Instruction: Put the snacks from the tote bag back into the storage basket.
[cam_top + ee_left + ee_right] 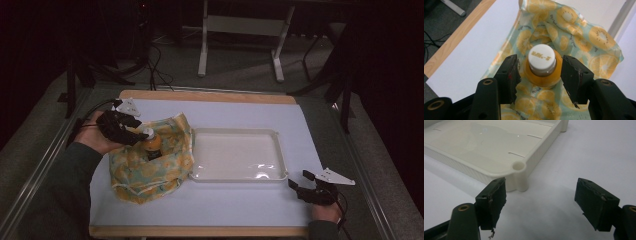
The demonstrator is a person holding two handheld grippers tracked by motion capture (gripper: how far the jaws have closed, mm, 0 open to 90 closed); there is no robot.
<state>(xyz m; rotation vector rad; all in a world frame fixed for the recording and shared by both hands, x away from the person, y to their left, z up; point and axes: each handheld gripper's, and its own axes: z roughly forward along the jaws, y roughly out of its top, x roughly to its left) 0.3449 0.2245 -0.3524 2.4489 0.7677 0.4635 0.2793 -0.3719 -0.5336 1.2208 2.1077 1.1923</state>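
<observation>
A small bottle of orange liquid with a white cap (152, 145) (542, 58) stands upright on a crumpled cloth printed with orange slices (150, 175) (574, 32), at the left of the table. My left gripper (137, 135) (540, 72) is open, with one jaw on each side of the bottle's neck and a small gap at each pad. My right gripper (298, 179) (540, 192) is open and holds nothing. It rests low over the white mat by the tray's near right corner.
A shallow cream tray (235, 131) (520, 166) lies in the middle of the white mat (250, 205), right beside the cloth. Wooden table edges frame the mat front and back. Table legs and cables stand on the dark floor beyond.
</observation>
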